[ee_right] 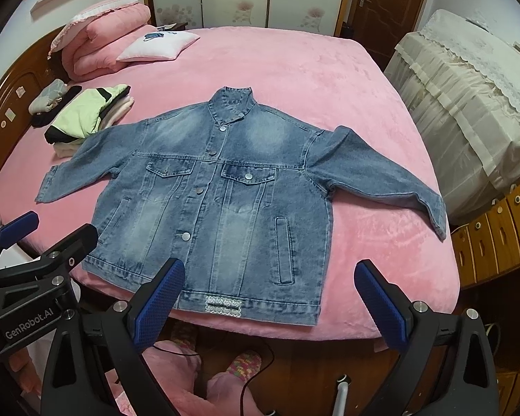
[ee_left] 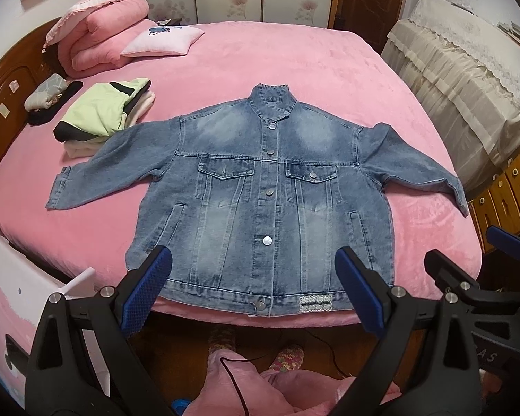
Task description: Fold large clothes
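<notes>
One denim jacket (ee_left: 260, 187) lies flat and buttoned, front up, in the middle of a pink bed (ee_left: 312, 55), hem at the near edge, both sleeves spread left and right. The left gripper (ee_left: 253, 277) and right gripper (ee_right: 270, 291) hover over the hem, jaws spread wide, holding nothing. A clean first fold likely means pinching a sleeve at cuff and shoulder and laying it squarely across the chest. Far left sit one stack of folded clothes (ee_left: 104, 114) and one small pillow (ee_left: 163, 40).
</notes>
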Demonstrator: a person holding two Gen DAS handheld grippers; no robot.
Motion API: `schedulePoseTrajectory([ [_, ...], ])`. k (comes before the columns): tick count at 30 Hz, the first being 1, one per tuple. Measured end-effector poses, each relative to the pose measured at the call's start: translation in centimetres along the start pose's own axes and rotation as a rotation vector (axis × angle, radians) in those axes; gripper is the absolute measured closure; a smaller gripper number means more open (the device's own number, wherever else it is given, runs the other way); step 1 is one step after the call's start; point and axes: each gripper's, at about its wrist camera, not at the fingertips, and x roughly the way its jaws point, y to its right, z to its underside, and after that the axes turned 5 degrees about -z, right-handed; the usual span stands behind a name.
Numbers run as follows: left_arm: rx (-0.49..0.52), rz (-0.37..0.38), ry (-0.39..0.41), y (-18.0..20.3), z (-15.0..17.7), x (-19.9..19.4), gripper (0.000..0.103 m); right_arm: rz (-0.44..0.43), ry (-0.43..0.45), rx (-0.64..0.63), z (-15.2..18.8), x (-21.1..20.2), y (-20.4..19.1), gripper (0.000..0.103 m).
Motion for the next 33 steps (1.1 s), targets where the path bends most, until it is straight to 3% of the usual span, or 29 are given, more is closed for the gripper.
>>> schedulePoseTrajectory([
  [9, -0.083, -0.022, -0.031, -1.4, 0.0, 0.8, 0.009, 0.005, 0.012, -0.029, -0.4, 0.5, 0.0, 0.004],
  [12, -0.134, -0.072, -0.107, -3.1, -0.3, 2.5, 0.009, -0.002, -0.001, -0.035, -0.8, 1.3, -0.2, 0.007],
  [14, -0.175, -0.119, -0.172, -4.5, -0.4, 4.0, 0.009, 0.025, 0.0, -0.084, -1.0, 2.1, -1.2, 0.015],
  [20, -0.37, -0.14, -0.291, -12.4, 0.2, 8.6, 0.009, -0.001, -0.049, -0.171, -2.3, 5.3, -5.9, 0.017],
  [24, -0.515, -0.141, -0.34, -19.1, -0.4, 11.6, 0.009, 0.006, -0.134, -0.189, -4.7, 8.3, -10.7, 0.017],
  [33, -0.819, -0.234, -0.371, -37.3, -4.7, 21.7, 0.009, -0.039, -0.277, -0.213, -16.7, 15.9, -26.6, 0.017],
])
